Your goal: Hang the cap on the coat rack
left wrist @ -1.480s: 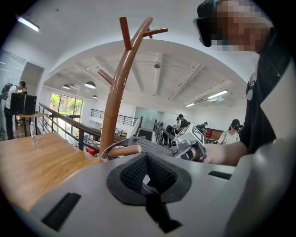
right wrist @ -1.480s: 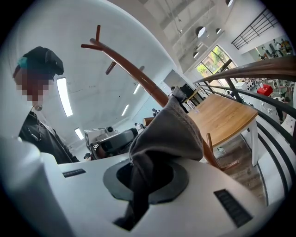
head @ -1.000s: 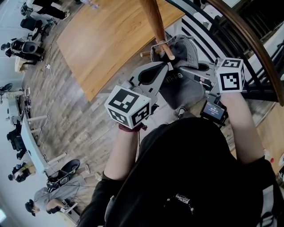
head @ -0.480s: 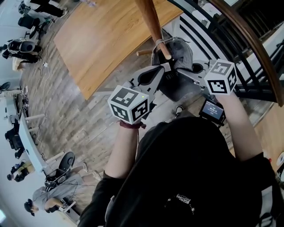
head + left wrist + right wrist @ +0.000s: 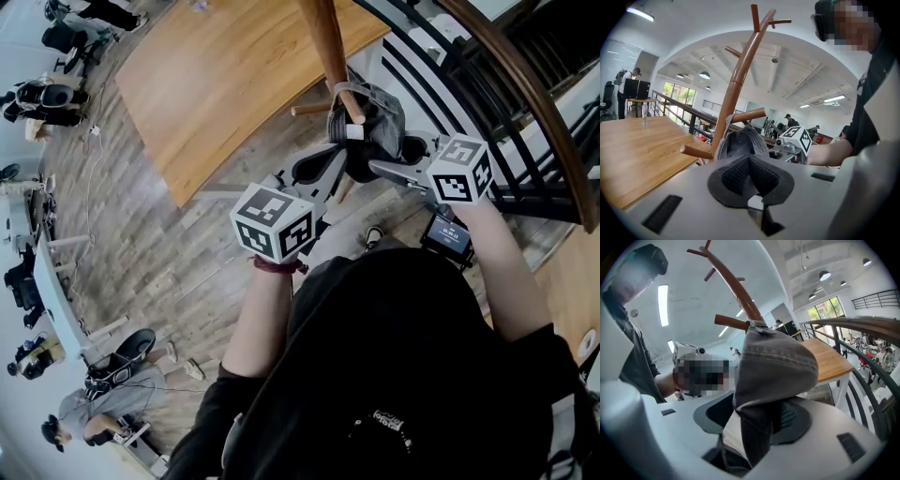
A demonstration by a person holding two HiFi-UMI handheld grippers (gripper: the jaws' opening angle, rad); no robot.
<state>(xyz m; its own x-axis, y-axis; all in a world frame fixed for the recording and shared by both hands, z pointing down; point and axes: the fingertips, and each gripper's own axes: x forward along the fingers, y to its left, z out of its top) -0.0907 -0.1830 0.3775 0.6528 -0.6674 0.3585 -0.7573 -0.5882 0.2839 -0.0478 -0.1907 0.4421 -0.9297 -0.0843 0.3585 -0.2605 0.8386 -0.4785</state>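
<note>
Hanging from a short peg (image 5: 349, 101) of the coat rack (image 5: 322, 37) is the grey cap (image 5: 377, 117). The peg sticks out low on the rack's brown pole. The top of the cap sits on the peg, right by the pole, and the rest of it droops down below.

The right gripper (image 5: 754, 423) is just under that peg, on the side of the coat rack where the dark railing (image 5: 525, 103) runs. Its jaws have just been opening. They stand apart, and the bottom edge of the cap (image 5: 773, 366) hangs down between them. The pads do not squeeze it.

The left gripper (image 5: 749, 174) is on the other side of the coat rack, next to the right one. Its jaws are pressed together with nothing between them. They point at the cap (image 5: 740, 143) and at the pole (image 5: 736, 79) behind it. The tip is close to the cap, but I cannot tell if it touches.

A second peg (image 5: 696, 151) pokes out bare from the coat rack, away from the cap. A big wooden bench (image 5: 216, 84) stands behind the coat rack.
</note>
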